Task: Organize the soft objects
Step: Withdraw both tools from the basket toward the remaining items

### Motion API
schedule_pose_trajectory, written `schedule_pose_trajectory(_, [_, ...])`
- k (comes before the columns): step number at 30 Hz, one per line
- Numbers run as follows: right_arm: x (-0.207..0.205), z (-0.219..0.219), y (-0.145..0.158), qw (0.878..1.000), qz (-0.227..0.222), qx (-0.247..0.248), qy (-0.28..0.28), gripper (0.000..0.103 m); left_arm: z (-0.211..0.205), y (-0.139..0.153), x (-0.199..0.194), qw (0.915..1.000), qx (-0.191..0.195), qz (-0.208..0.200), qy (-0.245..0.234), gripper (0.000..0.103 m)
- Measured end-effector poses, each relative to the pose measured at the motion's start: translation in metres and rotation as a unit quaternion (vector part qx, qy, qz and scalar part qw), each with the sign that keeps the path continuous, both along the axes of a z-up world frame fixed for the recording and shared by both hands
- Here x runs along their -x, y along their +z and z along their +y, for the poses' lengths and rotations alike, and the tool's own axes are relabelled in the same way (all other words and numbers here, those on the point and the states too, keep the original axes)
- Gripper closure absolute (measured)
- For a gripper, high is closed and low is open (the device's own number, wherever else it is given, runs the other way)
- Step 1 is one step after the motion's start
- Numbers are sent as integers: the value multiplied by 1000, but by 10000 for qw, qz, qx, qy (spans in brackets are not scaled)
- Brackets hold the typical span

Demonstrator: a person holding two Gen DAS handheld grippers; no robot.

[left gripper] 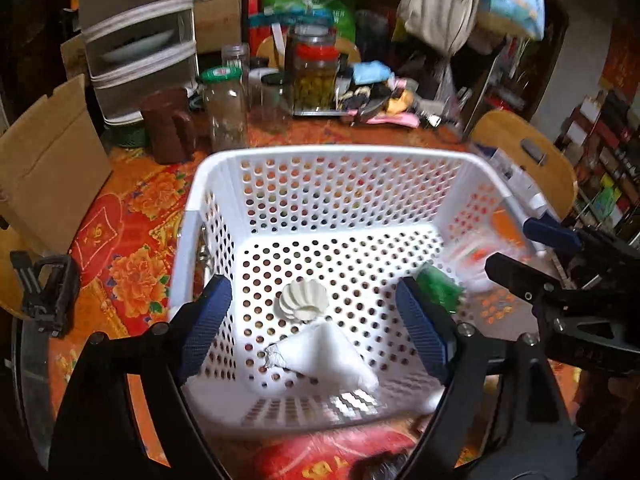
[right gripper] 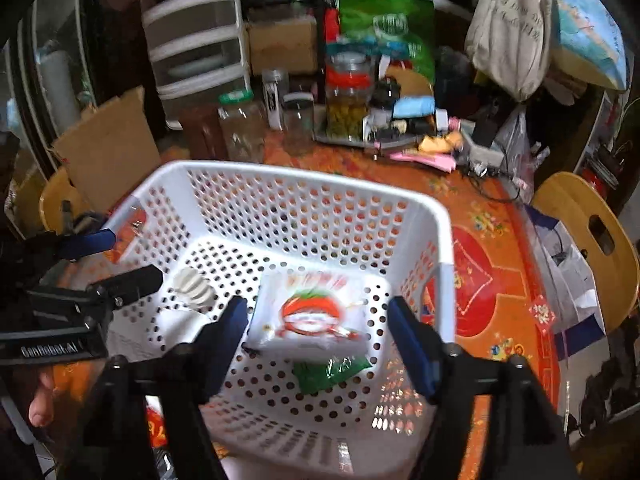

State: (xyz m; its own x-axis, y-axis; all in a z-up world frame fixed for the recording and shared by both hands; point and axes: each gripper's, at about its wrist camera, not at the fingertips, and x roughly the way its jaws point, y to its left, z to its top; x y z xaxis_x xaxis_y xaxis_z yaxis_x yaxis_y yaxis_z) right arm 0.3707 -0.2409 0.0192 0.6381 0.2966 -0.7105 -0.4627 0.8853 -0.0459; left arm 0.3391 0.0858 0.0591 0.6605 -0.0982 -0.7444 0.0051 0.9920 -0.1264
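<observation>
A white perforated basket [left gripper: 332, 154] stands on the floral table; it also shows in the right wrist view [right gripper: 280, 172]. Inside lie a white ridged soft piece [left gripper: 303, 300] [right gripper: 195, 286], a white folded cloth [left gripper: 328, 354], a green packet [left gripper: 438, 286] [right gripper: 328, 372] and a white pouch with a red tomato print [right gripper: 310, 312], blurred in the left wrist view [left gripper: 476, 252]. My left gripper [left gripper: 316, 326] is open and empty over the basket's near side. My right gripper [right gripper: 316, 344] is open and empty above the tomato pouch.
Glass jars [left gripper: 226, 108], a brown mug [left gripper: 168, 124], a drawer unit [left gripper: 136, 32] and clutter stand behind the basket. A cardboard piece [left gripper: 48, 168] leans at the left. A wooden chair [right gripper: 592, 240] is at the right. A black clamp [left gripper: 48, 292] lies at the left.
</observation>
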Motion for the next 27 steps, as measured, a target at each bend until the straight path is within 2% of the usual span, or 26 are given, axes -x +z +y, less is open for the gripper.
schedule_pose_trajectory(2, [19,-13,8,9997,-158,-174,2,28,-1,12,23,9998,-62,-164,-39,19])
schedule_pose_trajectory(3, [27,-19,10,9993,-214,-290,27,25,-1,17,35,9997,-79,-242,-72,15])
schedule_pose_trajectory(5, [45,-33,14,9980,-288,-564,70,22,2,24,61,9989,80,-445,-83,13])
schedule_pose_trajectory(9, [96,-71,0,9933,-326,-1113,-17,20,10,14,117,9983,227,-511,-167,10])
schedule_pose_trajectory(11, [127,-88,-24,9912,-317,-1287,-66,13,14,-7,152,9985,222,-479,-124,6])
schedule_pose_trajectory(16, [176,-98,-100,9876,212,-1542,-202,13,11,-68,201,9974,645,-259,-201,6])
schedule_pose_trajectory(20, [198,-88,-129,9857,358,-1636,-202,13,-6,-101,210,9970,683,-94,-352,6])
schedule_pose_trajectory(24, [215,-67,-138,9895,303,-1412,86,13,-15,-112,207,9956,848,-45,-393,6])
schedule_pose_trajectory(27, [220,-56,-142,9900,319,-1349,252,13,-25,-112,200,9955,824,-73,-453,6])
